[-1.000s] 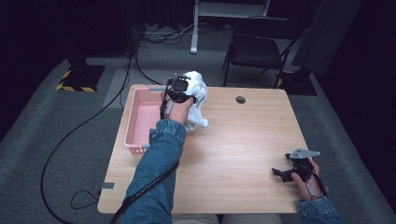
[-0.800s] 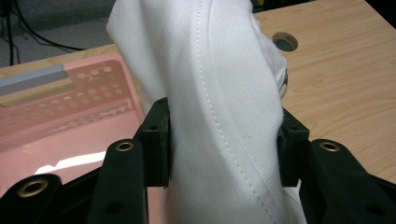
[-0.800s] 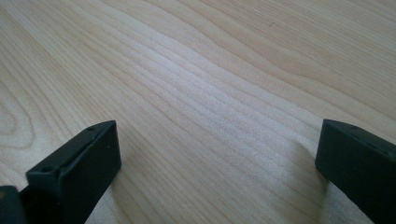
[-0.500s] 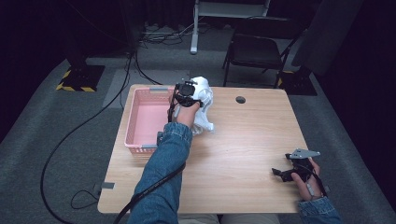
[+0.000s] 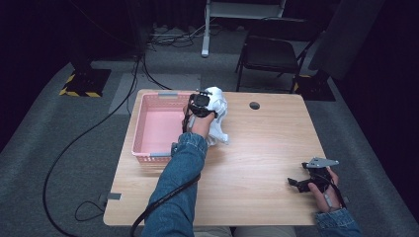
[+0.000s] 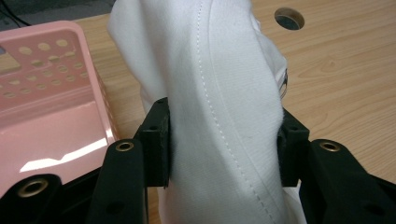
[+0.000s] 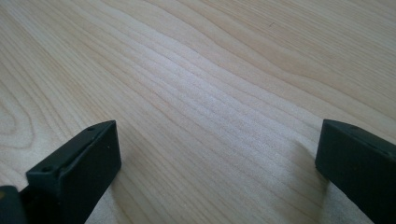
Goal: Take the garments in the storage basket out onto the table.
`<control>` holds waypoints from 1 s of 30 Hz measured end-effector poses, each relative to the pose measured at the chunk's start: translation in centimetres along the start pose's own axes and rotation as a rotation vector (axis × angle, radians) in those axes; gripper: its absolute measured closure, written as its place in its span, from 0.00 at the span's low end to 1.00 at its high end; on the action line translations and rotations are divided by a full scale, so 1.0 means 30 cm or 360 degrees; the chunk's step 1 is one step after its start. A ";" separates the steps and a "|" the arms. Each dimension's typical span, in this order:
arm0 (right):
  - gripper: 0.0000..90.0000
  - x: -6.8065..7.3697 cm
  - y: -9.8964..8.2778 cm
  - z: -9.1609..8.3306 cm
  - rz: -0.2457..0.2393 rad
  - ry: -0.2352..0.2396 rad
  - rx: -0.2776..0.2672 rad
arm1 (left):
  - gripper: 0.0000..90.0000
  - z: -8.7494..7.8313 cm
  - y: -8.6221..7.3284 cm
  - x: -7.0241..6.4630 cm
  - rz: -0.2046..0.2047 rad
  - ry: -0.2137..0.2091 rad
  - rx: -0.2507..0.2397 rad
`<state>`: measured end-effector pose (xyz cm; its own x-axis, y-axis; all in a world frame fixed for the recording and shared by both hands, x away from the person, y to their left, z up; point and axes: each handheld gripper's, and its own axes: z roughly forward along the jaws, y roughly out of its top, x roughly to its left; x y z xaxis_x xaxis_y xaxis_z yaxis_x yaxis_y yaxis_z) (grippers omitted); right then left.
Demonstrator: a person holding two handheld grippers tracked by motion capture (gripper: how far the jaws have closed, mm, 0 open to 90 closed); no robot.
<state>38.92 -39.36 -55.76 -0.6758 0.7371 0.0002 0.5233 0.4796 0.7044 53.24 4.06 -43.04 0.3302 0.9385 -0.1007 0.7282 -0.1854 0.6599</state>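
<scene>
White cloth [image 6: 219, 107] is pinched in the left gripper [image 6: 224, 140]; both black pads press into it from either side, with a stitched seam running down the fold between them. In the high view the left gripper [image 5: 201, 102] sits at the far side of the table [image 5: 267, 148], just beside the right wall of the pink basket [image 5: 148, 106]. The cloth [image 5: 218, 116] bunches up around and below it, spilling toward the tabletop on the basket's right. Cannot tell from that view whether the lower end of the cloth touches the wood.

Left gripper view: pink basket [image 6: 51, 93] at left, perforated wall and glossy floor visible, nothing seen inside the part that shows. Cable hole [image 6: 289, 18] in the table is at top right, past the cloth. In the high view the same hole [image 5: 254, 105] lies right of the cloth, well apart from it.

Denim sleeve [image 5: 183, 173] runs from the bottom edge up to the left hand, with the gripper's black cable trailing off the near-left table edge to the floor.

Right gripper [image 5: 310, 178] is at the near-right corner of the table, well apart from cloth and basket, low over the wood. Its own view has the jaws spread wide, nothing between them, just bare wood grain [image 7: 210, 93].
</scene>
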 end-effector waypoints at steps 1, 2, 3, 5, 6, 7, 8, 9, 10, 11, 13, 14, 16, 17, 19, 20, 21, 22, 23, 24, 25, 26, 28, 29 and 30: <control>0.00 0.000 0.000 0.000 0.0000 0.0000 0.0000 | 0.57 0.007 -0.003 -0.001 -0.0001 0.0002 0.0007; 0.00 0.000 0.000 0.000 0.0000 0.0000 0.0000 | 0.57 0.014 -0.006 -0.003 -0.0007 0.0002 0.0009; 0.00 0.000 0.000 0.000 0.0000 0.0000 0.0000 | 0.57 0.021 -0.009 -0.006 -0.0009 -0.0001 0.0015; 0.00 0.000 0.000 0.000 0.0000 0.0000 0.0000 | 0.57 0.034 -0.014 -0.010 -0.0009 -0.0007 0.0023; 0.00 0.000 0.000 0.000 -0.0003 0.0000 0.0001 | 0.57 0.040 -0.016 -0.013 -0.0007 -0.0008 0.0023; 0.00 0.000 0.000 0.000 -0.0004 0.0000 0.0001 | 0.57 0.045 -0.017 -0.015 -0.0004 -0.0010 0.0027; 0.00 0.000 0.000 0.000 -0.0004 0.0000 0.0001 | 0.57 0.051 -0.019 -0.018 -0.0004 -0.0012 0.0031; 0.00 0.000 0.000 0.000 -0.0004 0.0000 0.0001 | 0.57 0.059 -0.022 -0.021 -0.0009 -0.0013 0.0035; 0.00 0.000 0.000 0.000 -0.0003 0.0000 0.0001 | 0.57 0.064 -0.024 -0.022 -0.0007 -0.0015 0.0039; 0.00 0.000 0.000 0.000 -0.0004 0.0000 0.0001 | 0.57 0.071 -0.027 -0.023 -0.0006 -0.0014 0.0041; 0.00 -0.001 0.000 0.000 -0.0004 0.0000 0.0001 | 0.57 0.085 -0.033 -0.025 -0.0009 -0.0016 0.0049; 0.00 -0.001 0.000 0.000 -0.0004 0.0000 0.0001 | 0.57 0.092 -0.037 -0.025 -0.0013 -0.0014 0.0051; 0.00 0.000 0.000 0.000 -0.0003 0.0000 0.0001 | 0.57 0.105 -0.044 -0.026 -0.0028 -0.0018 0.0063; 0.00 0.000 0.000 0.000 -0.0004 0.0000 0.0001 | 0.57 0.111 -0.047 -0.025 -0.0026 -0.0021 0.0067; 0.00 -0.001 0.000 0.000 -0.0004 0.0000 0.0001 | 0.57 0.123 -0.054 -0.027 -0.0039 -0.0030 0.0076; 0.00 -0.001 0.000 0.000 -0.0003 0.0000 0.0001 | 0.57 0.130 -0.057 -0.029 -0.0044 -0.0034 0.0085; 0.00 -0.001 0.000 0.000 -0.0004 0.0000 0.0001 | 0.57 0.134 -0.059 -0.029 -0.0041 -0.0037 0.0091; 0.00 -0.001 0.000 0.000 -0.0004 0.0000 0.0001 | 0.57 0.139 -0.062 -0.031 -0.0044 -0.0038 0.0096; 0.00 -0.001 0.000 0.000 -0.0004 0.0000 0.0001 | 0.57 0.144 -0.064 -0.032 -0.0048 -0.0038 0.0099; 0.00 -0.001 0.000 0.000 -0.0003 0.0000 0.0001 | 0.57 0.148 -0.066 -0.034 -0.0053 -0.0039 0.0101; 0.00 -0.001 0.000 0.000 -0.0004 0.0000 0.0001 | 0.57 0.154 -0.068 -0.036 -0.0052 -0.0042 0.0104; 0.00 -0.001 0.000 0.000 -0.0004 0.0000 0.0001 | 0.57 0.157 -0.070 -0.037 -0.0051 -0.0044 0.0106; 0.00 -0.001 0.000 0.000 -0.0004 0.0000 0.0001 | 0.57 0.165 -0.074 -0.041 -0.0051 -0.0042 0.0116; 0.00 -0.001 0.000 0.000 -0.0004 0.0000 0.0001 | 0.57 0.169 -0.077 -0.044 -0.0046 -0.0035 0.0122; 0.00 -0.001 0.000 0.000 -0.0004 0.0000 0.0001 | 0.56 0.173 -0.079 -0.046 -0.0037 -0.0031 0.0129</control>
<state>38.93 -39.38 -55.76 -0.6772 0.7358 -0.0017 0.5217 0.4818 0.7041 54.16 1.71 -48.33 0.3240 0.9371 -0.1302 0.7815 -0.1875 0.5951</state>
